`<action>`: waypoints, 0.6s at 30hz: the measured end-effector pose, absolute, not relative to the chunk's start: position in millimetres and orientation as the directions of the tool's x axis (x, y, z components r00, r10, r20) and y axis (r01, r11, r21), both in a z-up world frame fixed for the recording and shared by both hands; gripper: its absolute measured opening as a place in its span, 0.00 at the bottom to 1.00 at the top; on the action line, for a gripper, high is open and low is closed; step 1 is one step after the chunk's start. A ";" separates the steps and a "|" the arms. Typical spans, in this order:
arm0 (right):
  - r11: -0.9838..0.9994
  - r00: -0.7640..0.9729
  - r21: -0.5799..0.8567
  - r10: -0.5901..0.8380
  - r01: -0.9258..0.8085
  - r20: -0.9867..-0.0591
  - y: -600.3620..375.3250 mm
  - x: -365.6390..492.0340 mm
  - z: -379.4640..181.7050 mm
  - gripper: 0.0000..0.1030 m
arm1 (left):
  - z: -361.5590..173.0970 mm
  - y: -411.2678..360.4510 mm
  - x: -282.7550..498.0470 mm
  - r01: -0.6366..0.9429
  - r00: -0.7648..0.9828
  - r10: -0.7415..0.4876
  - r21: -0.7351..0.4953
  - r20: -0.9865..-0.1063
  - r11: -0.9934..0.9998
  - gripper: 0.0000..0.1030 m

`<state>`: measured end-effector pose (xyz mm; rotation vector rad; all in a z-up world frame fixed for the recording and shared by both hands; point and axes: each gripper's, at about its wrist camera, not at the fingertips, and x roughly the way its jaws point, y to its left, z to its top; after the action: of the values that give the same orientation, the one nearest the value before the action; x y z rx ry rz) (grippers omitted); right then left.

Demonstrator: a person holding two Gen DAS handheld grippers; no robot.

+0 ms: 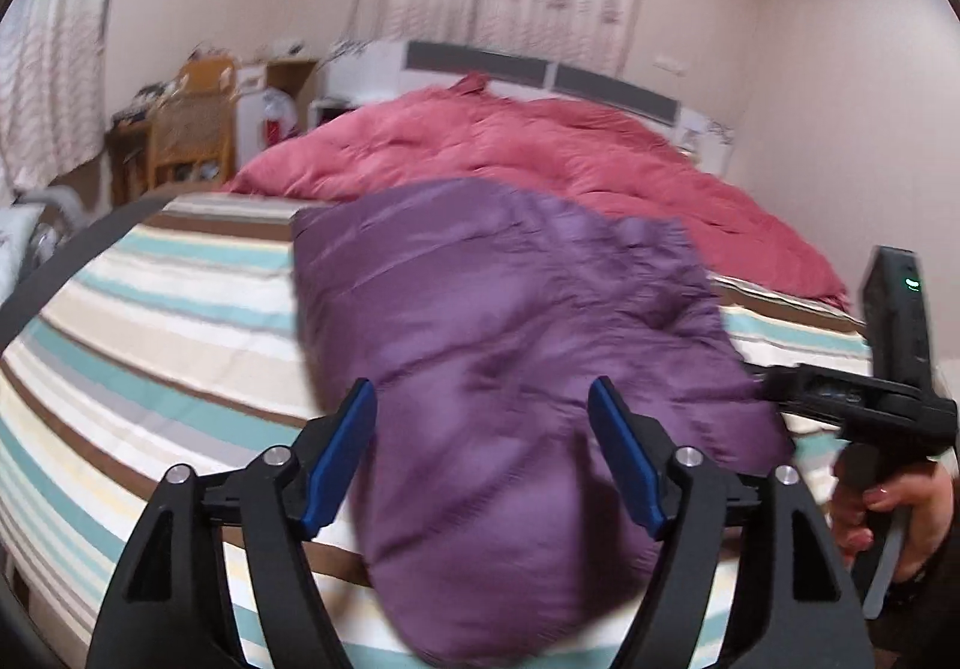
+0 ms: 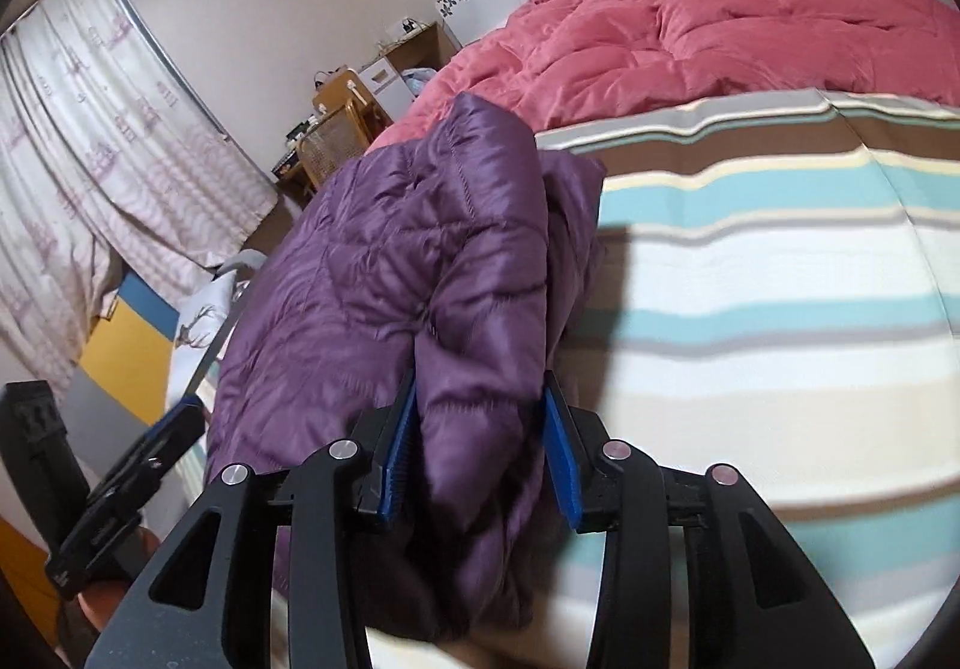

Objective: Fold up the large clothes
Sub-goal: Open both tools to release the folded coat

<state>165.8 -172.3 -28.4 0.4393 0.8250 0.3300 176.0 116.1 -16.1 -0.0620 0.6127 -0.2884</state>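
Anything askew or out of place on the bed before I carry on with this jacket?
The purple quilted jacket is bunched rather than flat, and its near end droops over the edge of the striped bedsheet. A pink comforter lies rumpled across the head of the bed. No damage or spill shows.

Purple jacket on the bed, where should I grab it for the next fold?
I'd take the purple jacket by its near end, coming in from the foot of the striped bed. That puffy end already sits between the right gripper's blue pads.
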 end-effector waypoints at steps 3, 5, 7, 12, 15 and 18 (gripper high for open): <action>0.874 0.629 0.471 0.434 -0.120 -0.645 -166.2 158.2 -29.1 0.38 | -26.8 97.2 173.1 0.276 0.759 -0.219 -0.001 -0.613 0.961 0.75; 0.898 0.626 0.421 0.401 -0.127 -0.668 -159.3 152.8 -30.7 0.38 | -37.5 91.5 173.2 0.280 0.736 -0.183 0.047 -0.652 0.959 0.76; 0.930 0.617 0.347 0.346 -0.125 -0.707 -152.2 151.3 -36.6 0.38 | -50.0 93.7 174.6 0.272 0.713 -0.162 0.056 -0.683 0.961 0.80; 0.937 0.599 0.340 0.318 -0.080 -0.735 -150.4 161.4 -56.0 0.38 | -62.4 93.3 180.9 0.262 0.704 -0.130 0.086 -0.698 0.961 0.81; 0.945 0.604 0.320 0.298 -0.074 -0.739 -148.4 165.0 -57.0 0.38 | -61.0 90.2 180.7 0.250 0.705 -0.111 0.099 -0.701 0.963 0.81; 0.936 0.612 0.346 0.306 -0.056 -0.729 -149.7 154.5 -50.0 0.39 | -53.8 89.7 172.9 0.228 0.710 -0.105 0.086 -0.696 0.970 0.82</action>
<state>154.5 -149.7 -50.0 0.3037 0.8914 0.2129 172.9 89.7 -53.8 0.1703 0.7600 -0.1857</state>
